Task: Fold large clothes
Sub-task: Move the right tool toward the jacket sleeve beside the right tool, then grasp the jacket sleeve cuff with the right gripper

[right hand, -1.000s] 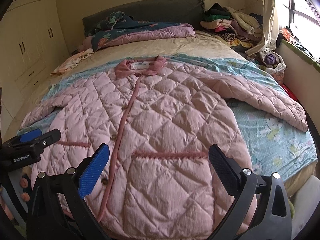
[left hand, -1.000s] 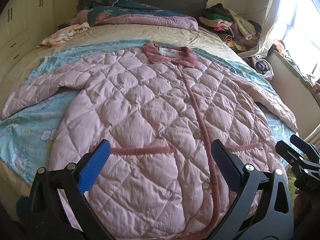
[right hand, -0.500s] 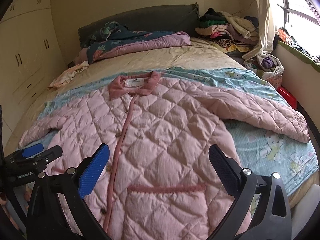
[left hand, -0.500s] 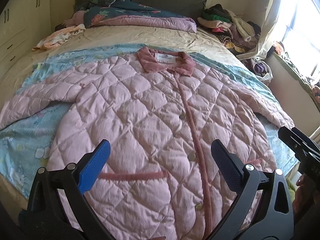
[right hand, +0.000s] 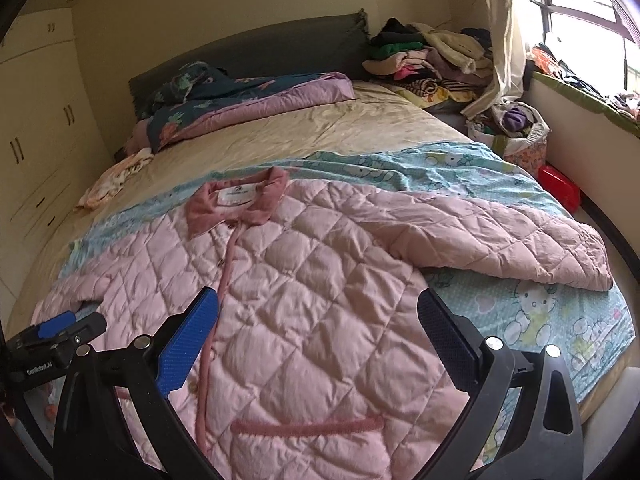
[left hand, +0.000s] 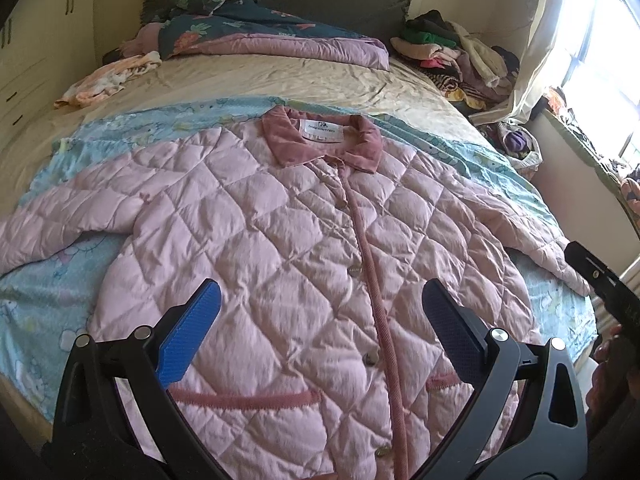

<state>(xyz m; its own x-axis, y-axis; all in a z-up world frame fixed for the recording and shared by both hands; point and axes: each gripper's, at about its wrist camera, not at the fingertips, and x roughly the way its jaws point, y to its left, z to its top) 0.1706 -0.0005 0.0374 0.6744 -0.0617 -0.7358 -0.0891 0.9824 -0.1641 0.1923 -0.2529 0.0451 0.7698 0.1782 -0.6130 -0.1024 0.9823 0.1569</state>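
Observation:
A large pink quilted jacket with a darker pink collar lies flat and face up on the bed, buttoned, sleeves spread to both sides. It also shows in the right wrist view. My left gripper is open and empty, above the jacket's lower front. My right gripper is open and empty, above the jacket's right half. The right sleeve lies out toward the bed's right edge. The left gripper shows at the left of the right wrist view.
The jacket lies on a light blue cartoon sheet over a beige bed. A folded floral quilt and a pile of clothes sit at the headboard. A small garment lies far left. A wardrobe stands left.
Both grippers have pulled back and tilted up, so the jacket sits lower in view and more of the bed's far end shows. Both stay open. The jacket has not moved.

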